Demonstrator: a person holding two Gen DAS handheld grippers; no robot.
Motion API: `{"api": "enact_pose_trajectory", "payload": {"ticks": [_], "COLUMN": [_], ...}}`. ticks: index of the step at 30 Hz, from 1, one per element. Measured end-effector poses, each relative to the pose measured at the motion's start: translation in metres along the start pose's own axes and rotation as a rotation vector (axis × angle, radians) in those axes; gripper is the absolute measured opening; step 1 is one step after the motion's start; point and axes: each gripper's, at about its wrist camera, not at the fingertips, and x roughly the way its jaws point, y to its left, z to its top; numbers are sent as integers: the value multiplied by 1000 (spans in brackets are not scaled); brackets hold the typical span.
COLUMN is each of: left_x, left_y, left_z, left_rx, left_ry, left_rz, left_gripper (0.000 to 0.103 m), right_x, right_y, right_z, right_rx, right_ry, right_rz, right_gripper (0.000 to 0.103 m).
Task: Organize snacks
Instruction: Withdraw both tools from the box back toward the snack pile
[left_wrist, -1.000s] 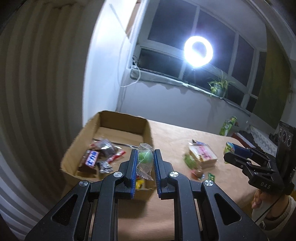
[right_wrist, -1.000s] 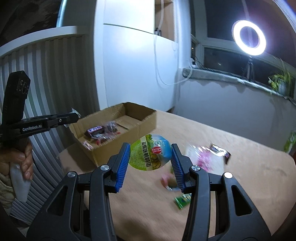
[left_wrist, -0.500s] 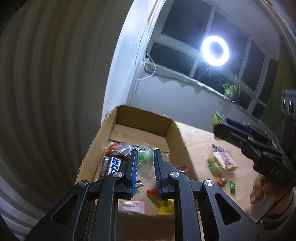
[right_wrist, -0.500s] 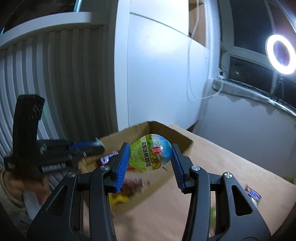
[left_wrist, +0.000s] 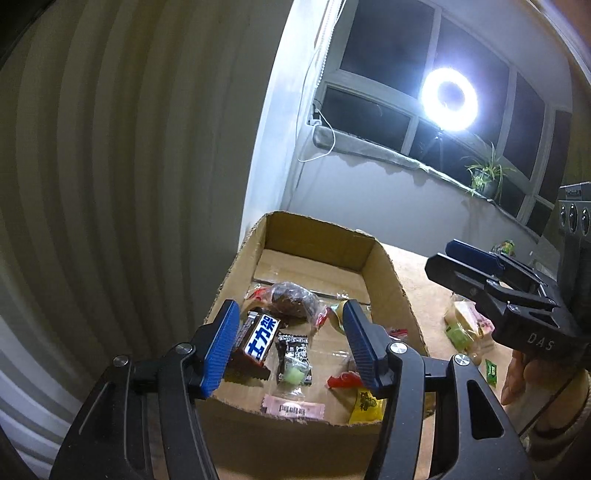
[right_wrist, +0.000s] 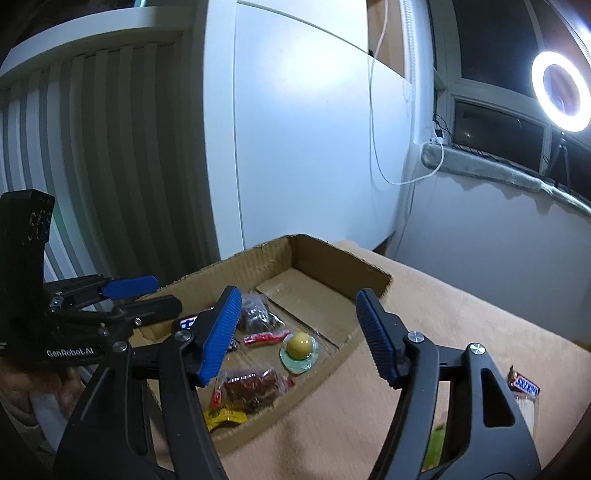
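Both grippers over the cardboard box (left_wrist: 384, 266) — each has just let its snack go.

The left gripper (left_wrist: 291, 339), a second ago clamped on a clear packet with a green sweet (left_wrist: 294, 373), has just been opening; that packet now lies on the box floor. The right gripper (right_wrist: 299, 332) has also just been opening — empty, its round yolk snack (right_wrist: 299, 349) dropped inside the box near the right wall.

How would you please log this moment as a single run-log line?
left gripper: open, just opened, empty | right gripper: open, just opened, empty | both above cardboard box | egg snack: in box | table: snacks remain
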Motion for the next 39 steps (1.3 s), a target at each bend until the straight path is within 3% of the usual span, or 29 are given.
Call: {"api": "enact_pose_trajectory", "payload": {"ticks": [7, 22, 39], "left_x": [-24, -66, -58], "left_y": [-19, -69, -110], "left_z": [4, 5, -3], "left_rx": [49, 143, 208], "left_ry": [-37, -95, -63], "left_rz": [17, 17, -8], "left_gripper": [64, 64, 66], "right_x": [-22, -88, -123], "right_y": [5, -2, -24], "right_z": [-11, -34, -79], "right_rx": [1, 31, 104], "right_ry": [-1, -37, -9], "right_rz": [5, -21, -46], "right_gripper": [67, 68, 68]}}
